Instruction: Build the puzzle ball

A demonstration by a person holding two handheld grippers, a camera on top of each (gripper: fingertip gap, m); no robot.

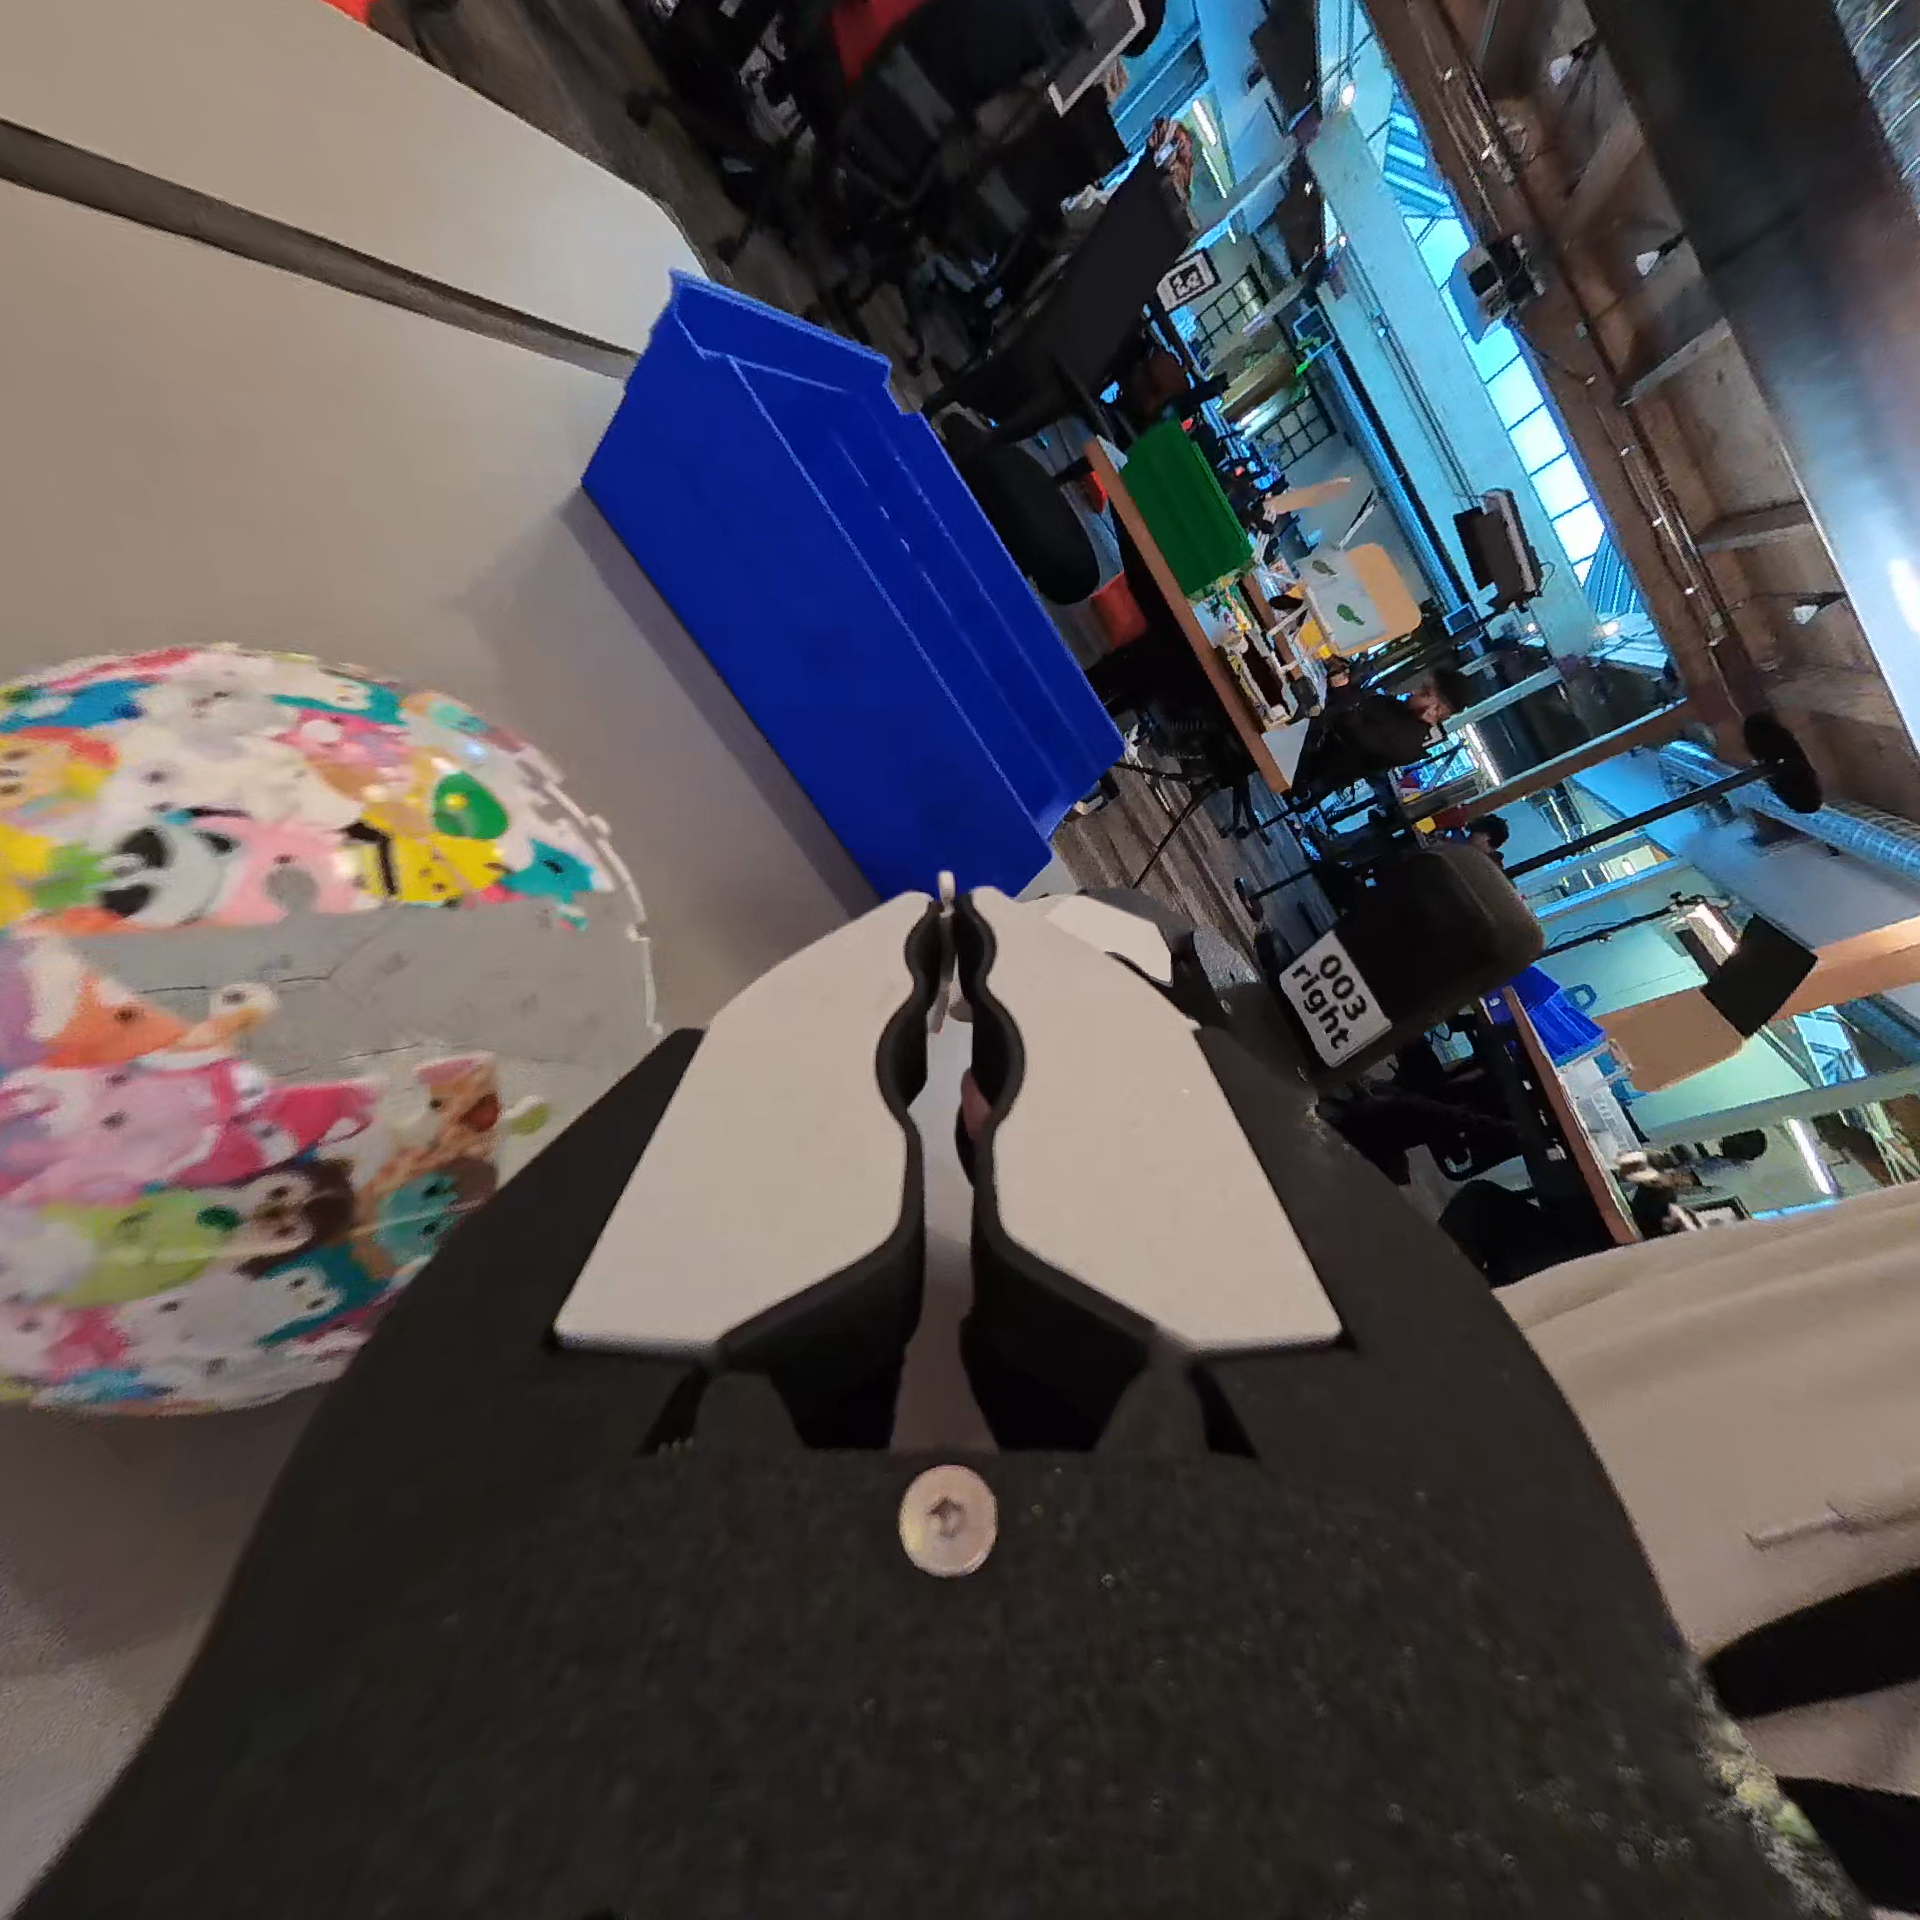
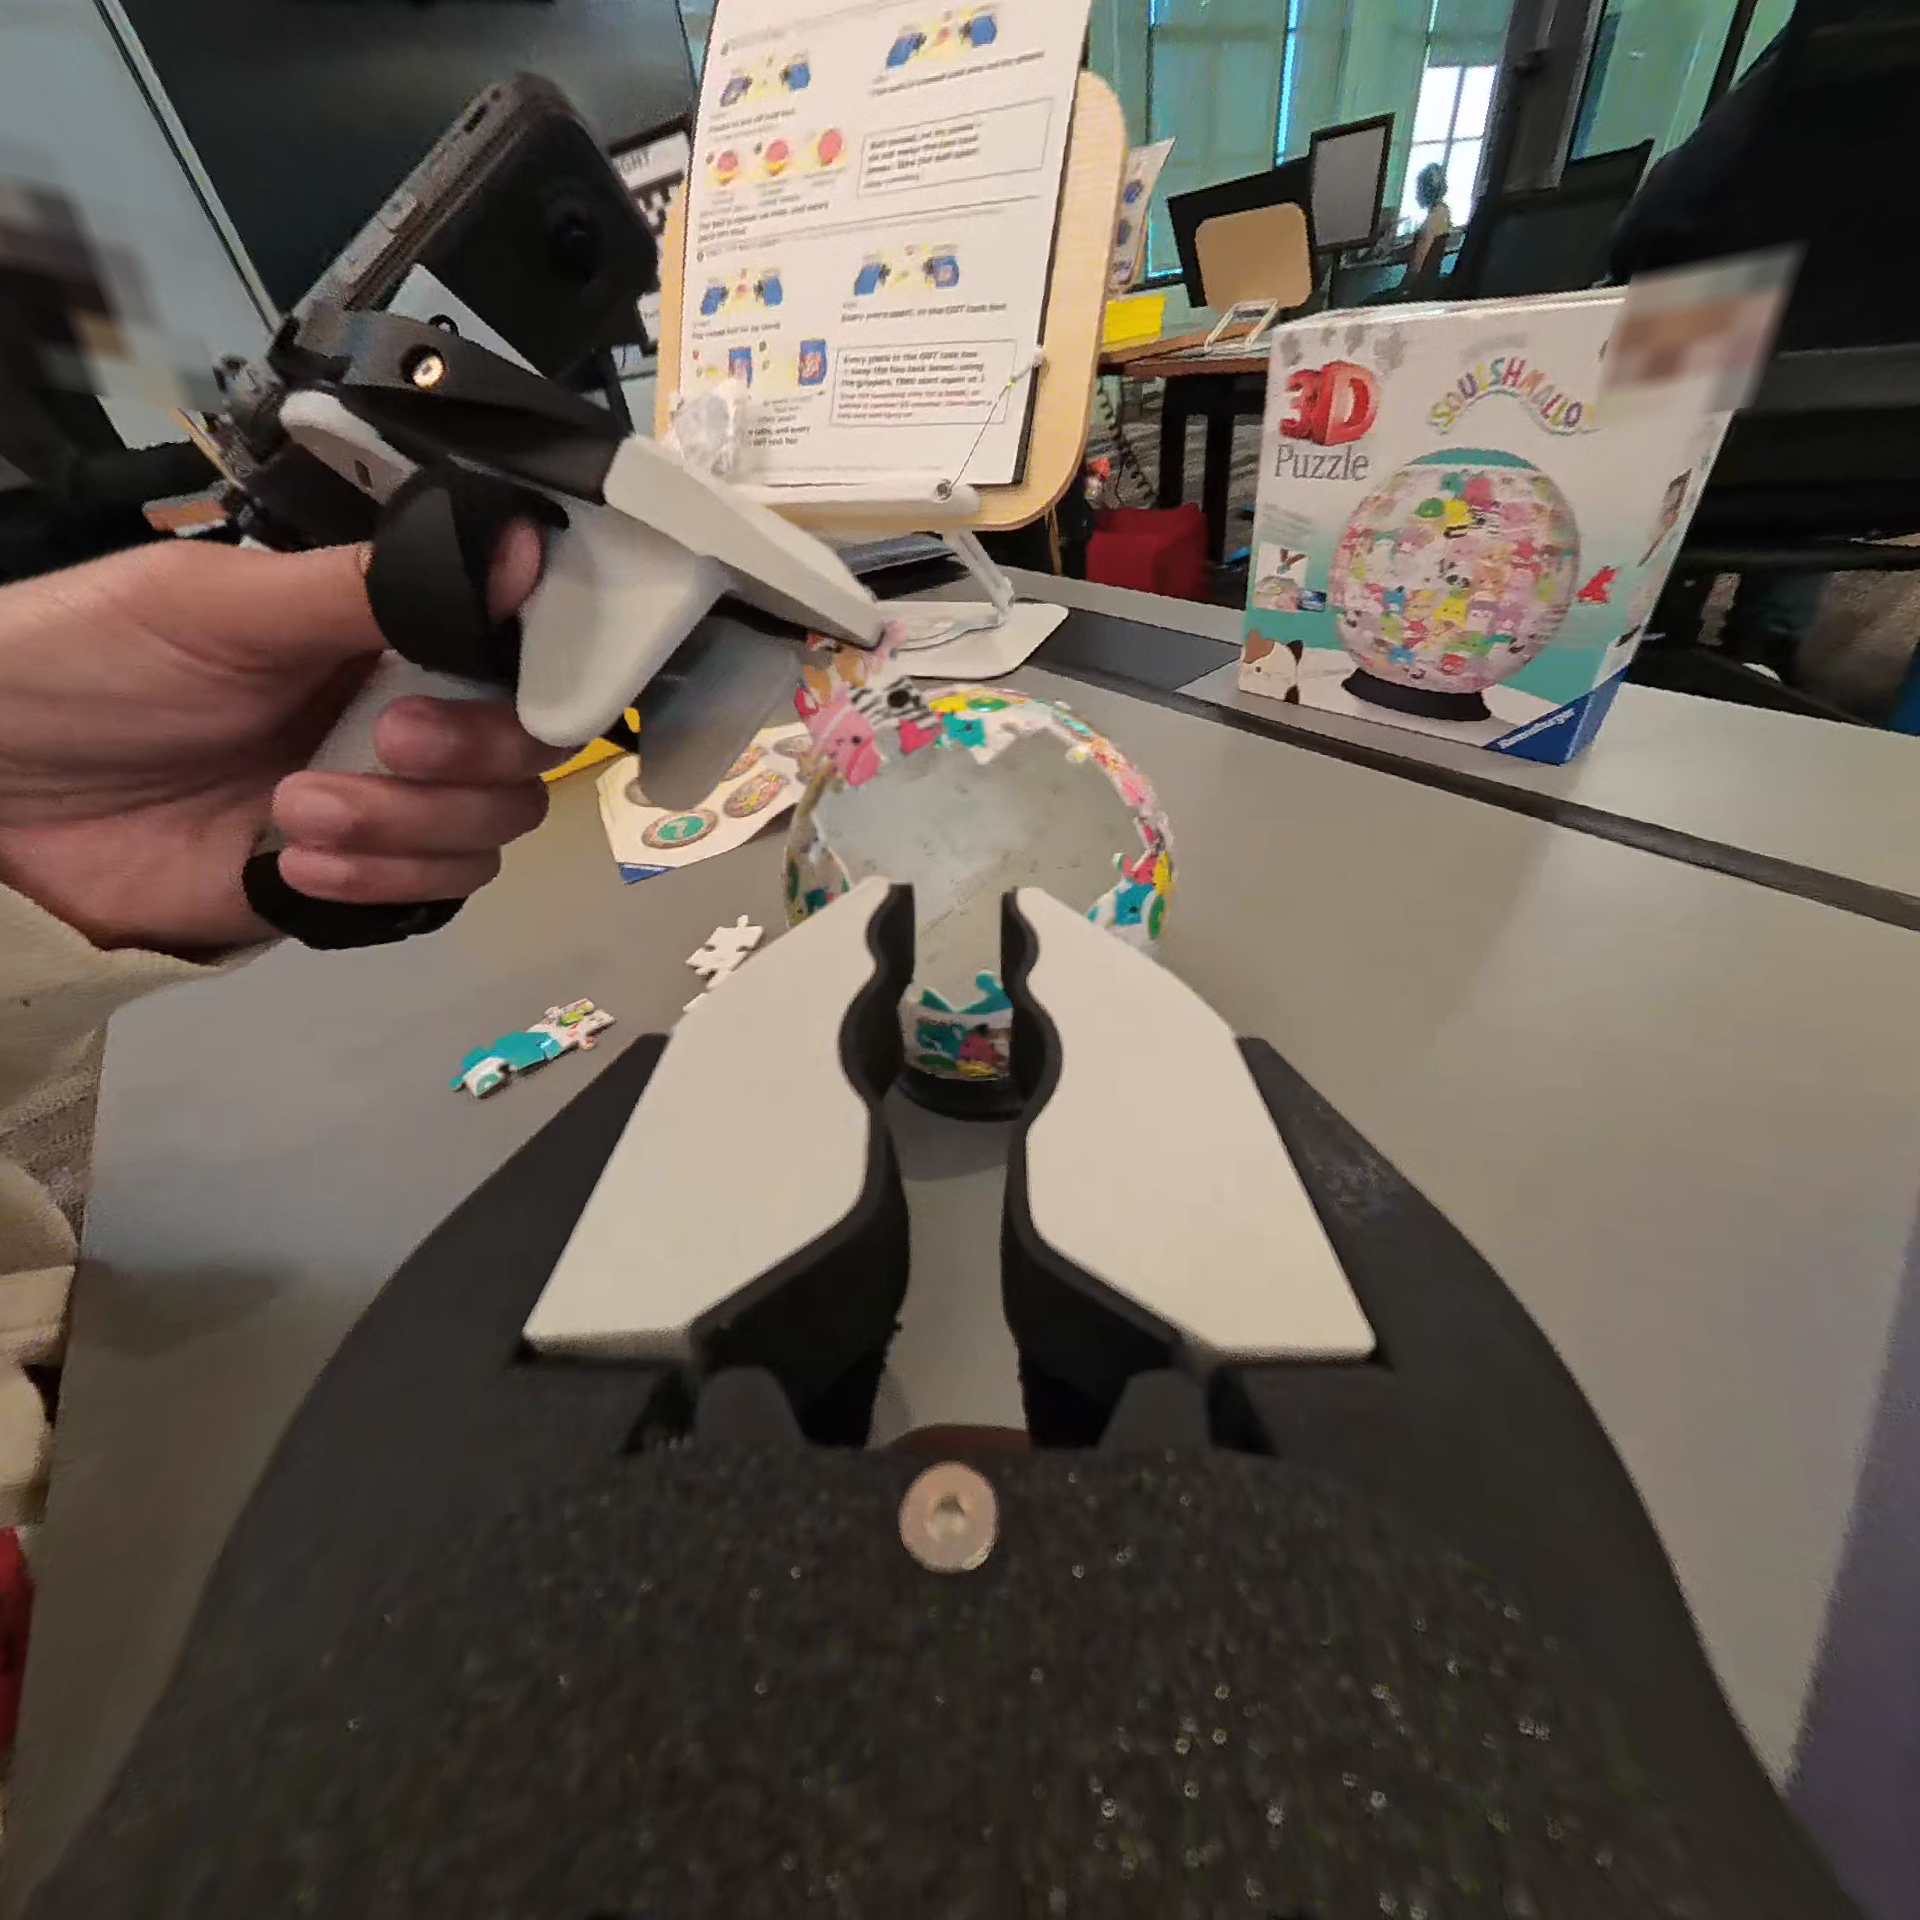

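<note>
A blue bin (image 1: 852, 613) stands on the grey table (image 1: 260, 436). A printed sheet (image 2: 883, 229) leans on a wooden stand (image 2: 1081, 343). Beyond them sit desks and dark chairs.

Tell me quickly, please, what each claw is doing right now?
Left claw: closed on a puzzle piece.
Right claw: open, holding nothing.

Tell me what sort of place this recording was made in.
Probably a shared lab or workshop in an open-plan hall. Rows of work tables with gear run far back, storage bins like the blue bin sit around, and an instruction sheet stands on the grey table.
</note>
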